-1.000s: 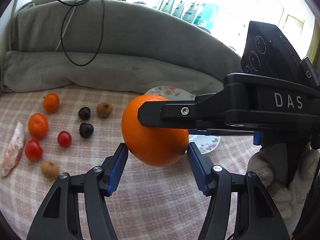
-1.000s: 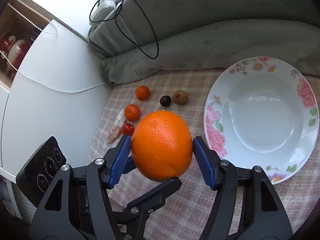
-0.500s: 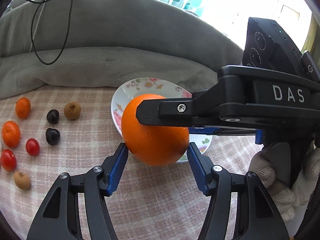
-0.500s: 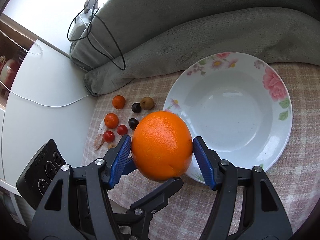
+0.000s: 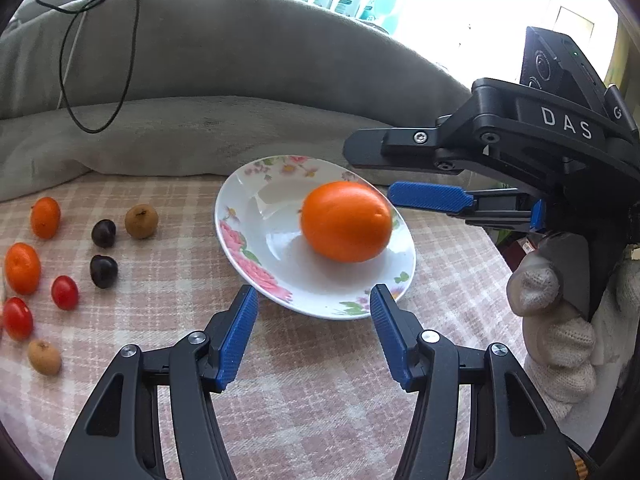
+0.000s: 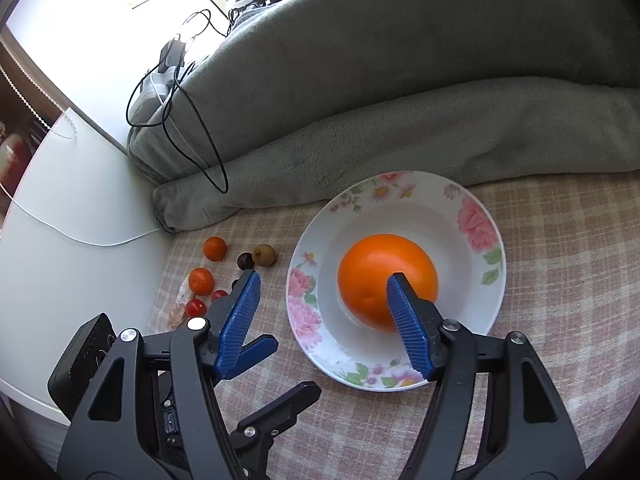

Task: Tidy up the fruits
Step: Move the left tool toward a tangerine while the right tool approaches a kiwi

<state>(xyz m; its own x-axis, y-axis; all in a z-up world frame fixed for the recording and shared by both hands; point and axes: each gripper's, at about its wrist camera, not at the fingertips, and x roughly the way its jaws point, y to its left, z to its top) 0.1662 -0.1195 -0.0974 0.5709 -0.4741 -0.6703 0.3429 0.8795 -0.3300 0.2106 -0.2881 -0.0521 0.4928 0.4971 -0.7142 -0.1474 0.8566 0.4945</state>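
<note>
A large orange lies in the white floral plate; it shows too in the right wrist view, in the plate. My left gripper is open and empty just before the plate's near rim. My right gripper is open and empty above the plate's left side; in the left wrist view its fingers reach in from the right, beside the orange. Small fruits lie left of the plate: two tangerines, dark plums, cherry tomatoes and brown longans.
A grey rolled blanket lines the back of the checked cloth. A black cable hangs over it. A white cabinet side stands at the left of the right wrist view. A gloved hand holds the right gripper.
Both grippers were shut around the orange above the plate. Both have opened and drawn back, and the orange now lies in the plate, slightly blurred.
</note>
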